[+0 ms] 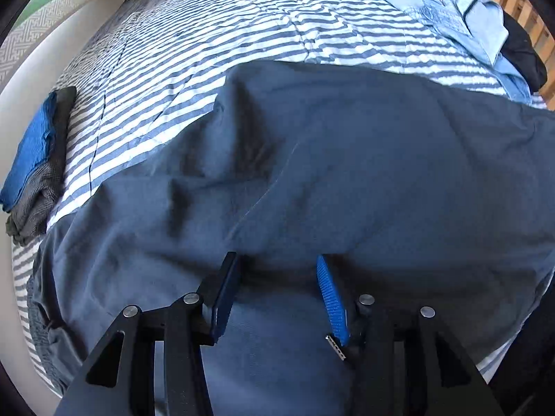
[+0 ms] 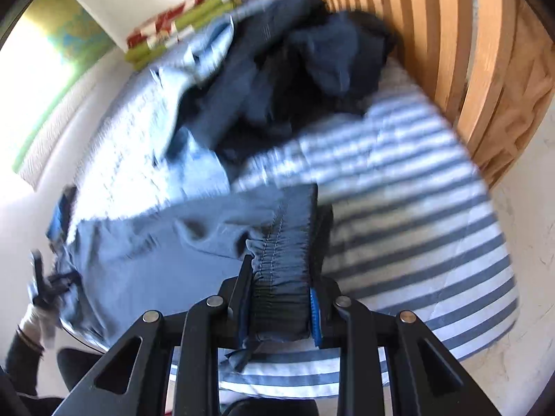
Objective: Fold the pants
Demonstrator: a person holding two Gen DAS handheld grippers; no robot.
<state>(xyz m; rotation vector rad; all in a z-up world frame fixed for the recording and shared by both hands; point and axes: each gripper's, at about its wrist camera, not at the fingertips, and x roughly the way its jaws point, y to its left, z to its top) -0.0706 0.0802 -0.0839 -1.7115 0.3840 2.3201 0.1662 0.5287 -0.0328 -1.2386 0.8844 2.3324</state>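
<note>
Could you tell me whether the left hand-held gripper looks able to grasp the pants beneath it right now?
Probably yes: the left hand-held gripper hovers open just over the blue-grey pants, with nothing lying between them. The right hand-held gripper already clamps the elastic waistband.

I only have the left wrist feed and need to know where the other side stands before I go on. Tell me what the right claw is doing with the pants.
Observer: The right claw is shut on the gathered elastic waistband of the pants.
Operator: Tell me what lies behind it on the bed.
Observer: A heap of dark clothes sits by the wooden slatted headboard, with a light blue garment spilling toward the pants.
Operator: Say whether you can see my left claw from there.
Observer: It appears at the far left edge, blurred, near the other end of the pants; I cannot tell from there how its fingers stand.
</note>
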